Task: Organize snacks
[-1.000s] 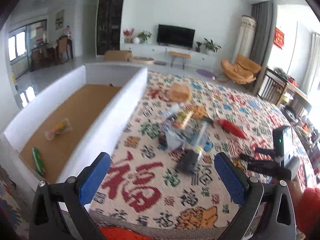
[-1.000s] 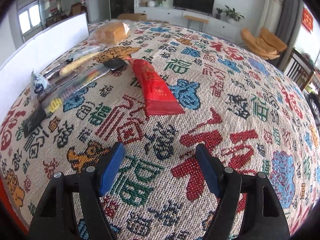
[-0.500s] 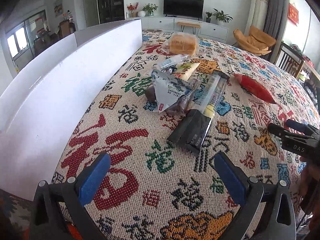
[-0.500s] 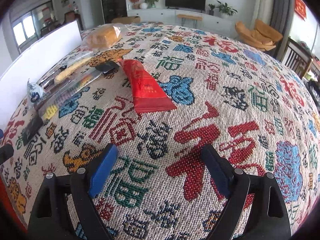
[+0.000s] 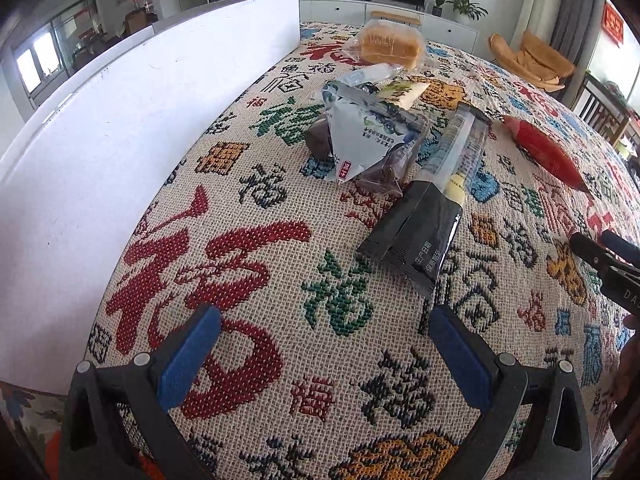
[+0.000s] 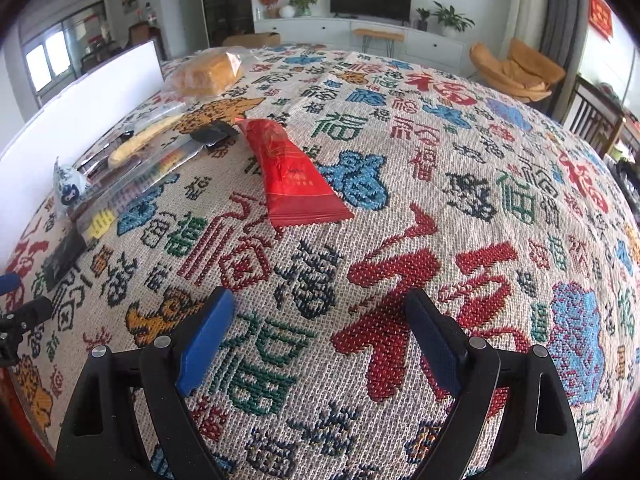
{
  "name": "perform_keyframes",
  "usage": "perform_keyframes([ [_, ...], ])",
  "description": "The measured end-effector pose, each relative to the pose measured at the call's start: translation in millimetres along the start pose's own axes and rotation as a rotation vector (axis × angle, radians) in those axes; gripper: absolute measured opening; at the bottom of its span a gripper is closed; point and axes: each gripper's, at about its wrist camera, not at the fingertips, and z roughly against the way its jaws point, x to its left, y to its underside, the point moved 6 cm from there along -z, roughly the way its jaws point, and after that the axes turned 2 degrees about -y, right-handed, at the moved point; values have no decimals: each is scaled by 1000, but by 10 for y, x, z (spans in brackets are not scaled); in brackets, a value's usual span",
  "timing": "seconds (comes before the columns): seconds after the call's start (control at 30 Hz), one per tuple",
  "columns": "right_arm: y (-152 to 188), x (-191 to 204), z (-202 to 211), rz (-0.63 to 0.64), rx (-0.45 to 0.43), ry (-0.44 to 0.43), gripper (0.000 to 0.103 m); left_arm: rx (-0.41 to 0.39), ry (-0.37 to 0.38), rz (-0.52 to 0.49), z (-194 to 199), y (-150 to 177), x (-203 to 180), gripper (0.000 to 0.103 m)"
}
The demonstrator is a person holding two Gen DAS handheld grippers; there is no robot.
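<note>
Left hand-held gripper (image 5: pixel 320 354) wide, empty; black sachet (image 5: pixel 416 236) just ahead on worktop (image 5: pixel 256 200). Right hand-held gripper (image 6: pixel 320 340) wide, empty; red packet (image 6: pixel 288 176) beyond. Both light, crinkly, slippery: pinch flat sealed edge.

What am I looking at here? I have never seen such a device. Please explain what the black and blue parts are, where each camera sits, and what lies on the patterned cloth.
There is no robot. A person holds one hand tool in each hand, and each tool has two fingers with blue pads. A wide-angle camera on each tool looks forward along the fingers, so the cloth seems curved.

One picture is from the left gripper, the other from the right gripper. Both are open and hold nothing.

On the patterned cloth lie snacks: a long black packet, a pale triangular packet, a red packet and a wrapped bread. The left view also shows a white box wall beside them.
</note>
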Motion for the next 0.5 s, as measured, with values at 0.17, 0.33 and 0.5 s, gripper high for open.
perform_keyframes([
  [0.17, 2, 0, 2, 0, 0, -1, 90, 3, -7, -3, -6, 0, -4, 103],
  [0.33, 0, -2, -1, 0, 0, 0, 90, 3, -8, -4, -6, 2, -8, 103],
  [0.5, 1, -4, 0, 0, 0, -1, 90, 4, -8, -4, -6, 3, -10, 103],
])
